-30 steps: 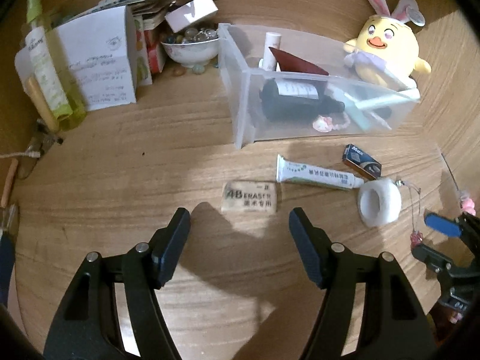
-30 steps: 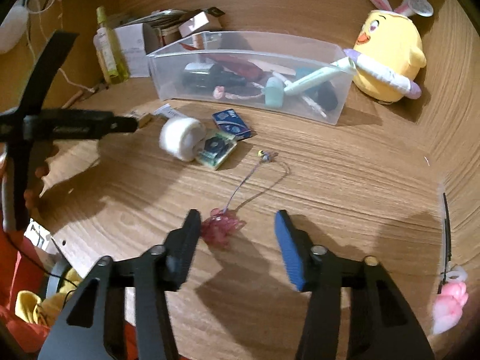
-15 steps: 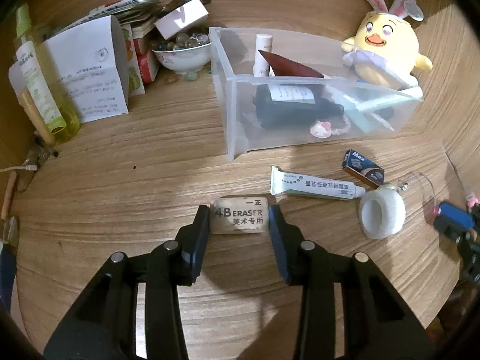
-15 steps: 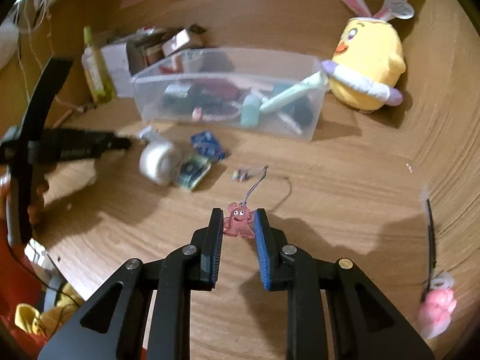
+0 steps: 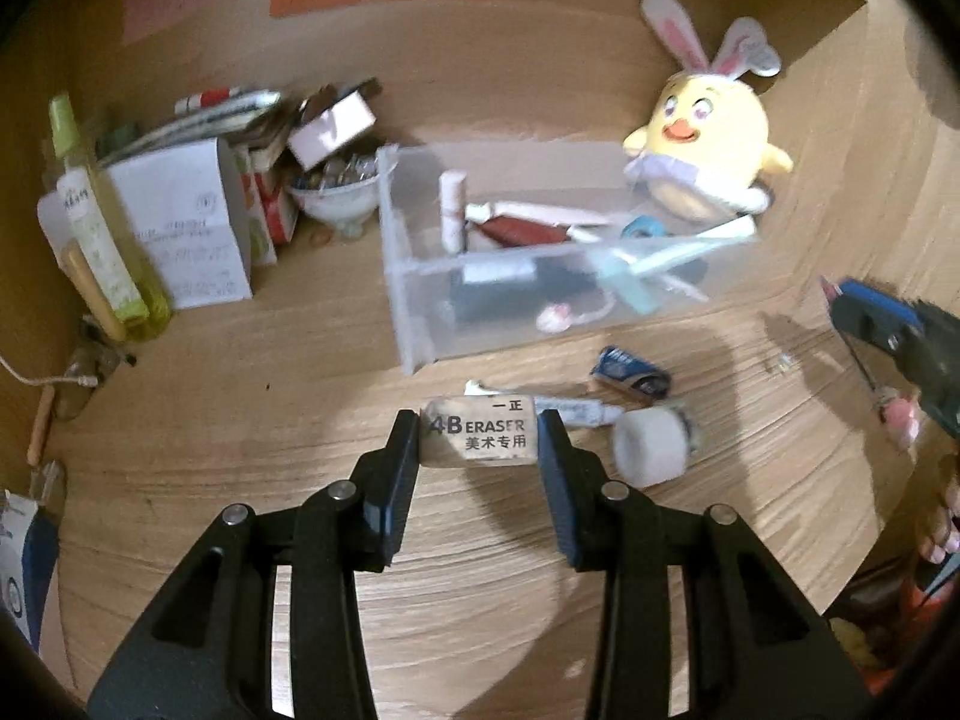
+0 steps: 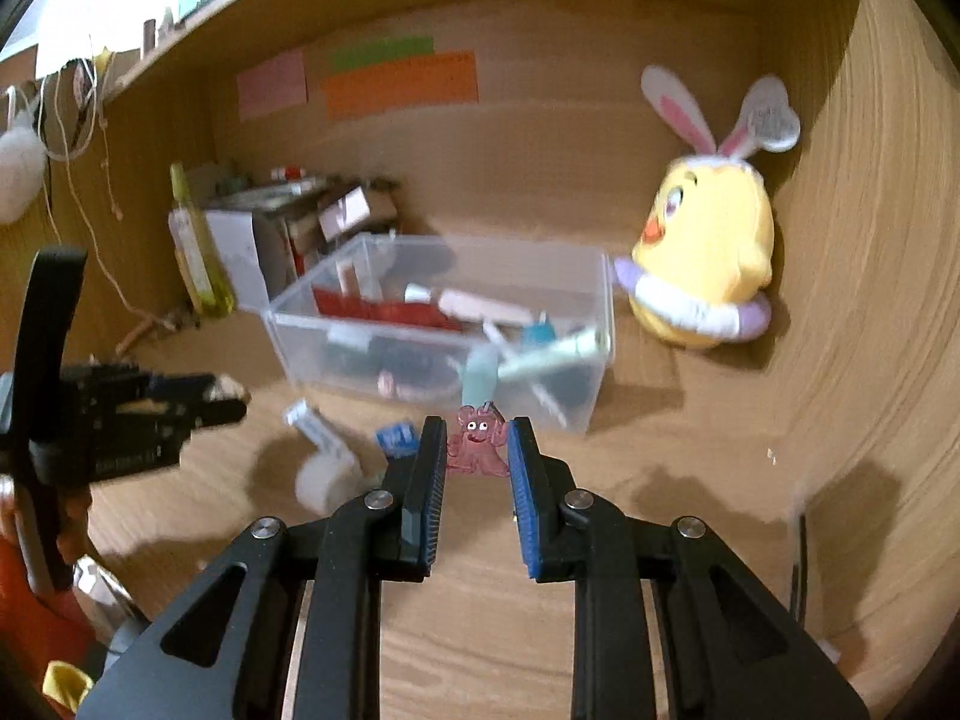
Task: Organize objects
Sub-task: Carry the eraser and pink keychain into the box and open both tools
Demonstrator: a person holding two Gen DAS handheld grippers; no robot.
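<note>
Though blurred, pink charm (image 6: 477, 443) apparently shows googly eyes.

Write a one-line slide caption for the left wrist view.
Left hand-held gripper shut on the 4B eraser, raised in front of the clear bin.

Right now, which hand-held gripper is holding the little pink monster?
The right hand-held gripper, blue-padded, pinches the pink monster charm. The left hand-held gripper holds the eraser.
</note>
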